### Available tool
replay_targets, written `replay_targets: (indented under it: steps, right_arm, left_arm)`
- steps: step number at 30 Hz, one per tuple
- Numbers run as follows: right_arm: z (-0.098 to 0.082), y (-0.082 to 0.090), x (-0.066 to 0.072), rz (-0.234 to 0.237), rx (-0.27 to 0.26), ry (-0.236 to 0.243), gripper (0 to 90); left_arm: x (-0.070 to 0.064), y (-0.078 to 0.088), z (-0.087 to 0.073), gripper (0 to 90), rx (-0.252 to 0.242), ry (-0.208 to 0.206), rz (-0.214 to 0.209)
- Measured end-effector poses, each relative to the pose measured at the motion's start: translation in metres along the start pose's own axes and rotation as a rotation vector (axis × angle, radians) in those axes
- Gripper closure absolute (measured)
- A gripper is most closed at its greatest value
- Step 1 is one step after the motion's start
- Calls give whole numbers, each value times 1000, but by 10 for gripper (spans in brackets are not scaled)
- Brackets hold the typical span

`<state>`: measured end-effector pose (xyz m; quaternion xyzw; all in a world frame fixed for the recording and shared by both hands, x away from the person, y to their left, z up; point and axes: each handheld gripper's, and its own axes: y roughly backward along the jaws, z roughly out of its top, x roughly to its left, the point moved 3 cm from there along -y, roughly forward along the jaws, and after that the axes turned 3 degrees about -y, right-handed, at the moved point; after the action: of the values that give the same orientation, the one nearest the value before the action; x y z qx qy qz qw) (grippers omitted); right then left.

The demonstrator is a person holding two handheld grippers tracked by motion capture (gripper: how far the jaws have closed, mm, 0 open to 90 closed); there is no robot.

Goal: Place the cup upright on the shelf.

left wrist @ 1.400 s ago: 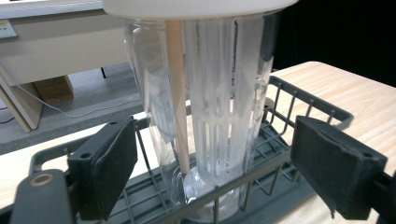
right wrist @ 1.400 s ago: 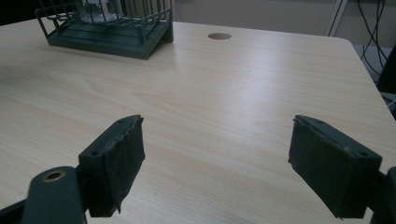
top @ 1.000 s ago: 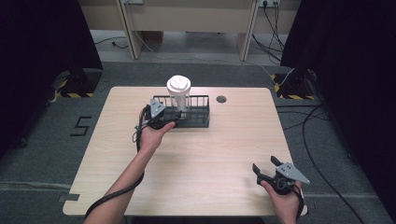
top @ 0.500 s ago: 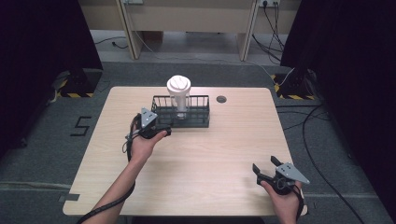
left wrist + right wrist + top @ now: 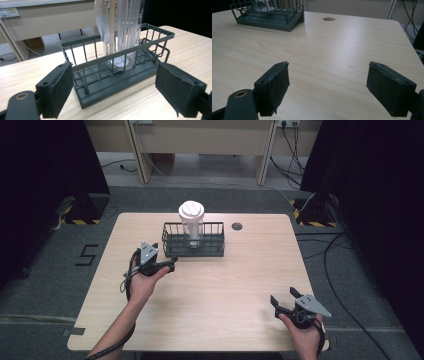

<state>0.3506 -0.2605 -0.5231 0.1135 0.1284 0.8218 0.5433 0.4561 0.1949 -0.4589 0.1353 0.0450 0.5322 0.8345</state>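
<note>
Between the left gripper's (image 5: 113,95) jaws lies bare surface and, just beyond, the near long side of the dark wire basket (image 5: 120,75); the jaws stand wide apart and hold nothing. From the left gripper view the basket sits close ahead, slightly skewed, with a clear ribbed tumbler (image 5: 120,32) upright inside it, its base on the basket floor toward the middle. In the high view the left gripper (image 5: 155,264) rests just near and left of the basket (image 5: 193,240), apart from it, and the tumbler wears a white lid (image 5: 191,210).

The right gripper (image 5: 327,92) also has its jaws spread wide and empty, over bare wood at the near right of the surface (image 5: 240,290), well apart from the basket; a small round hole (image 5: 237,226) lies far right of the basket.

The step in hand looks like taking hold of the basket or the tumbler. To do it well, I judge the left gripper should line up square to the basket's near rim, settle both pads on one wire wall or its rim, and close gently. The tall tumbler looks top-heavy, so any push or lift should be slow and level.
</note>
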Motion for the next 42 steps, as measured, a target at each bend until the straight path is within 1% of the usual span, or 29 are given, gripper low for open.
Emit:
replay_targets:
  steps: [3, 7, 27, 34, 42]
  right_arm:
    - [0, 0, 0, 0, -1, 2, 188]
    - [0, 0, -1, 0, -1, 6, 188]
    - [0, 0, 0, -2, -3, 2, 188]
    - [0, 0, 0, -1, -2, 1, 187]
    - [0, 0, 0, -1, 0, -2, 187]
  left_arm:
    - [2, 4, -3, 144, 1, 10, -3]
    - [4, 10, -6, 144, 1, 19, 3]
    - [3, 40, -24, 144, 5, 14, -10]
    - [3, 51, -30, 144, 8, 13, -9]
    - [7, 66, -39, 144, 15, 13, 1]
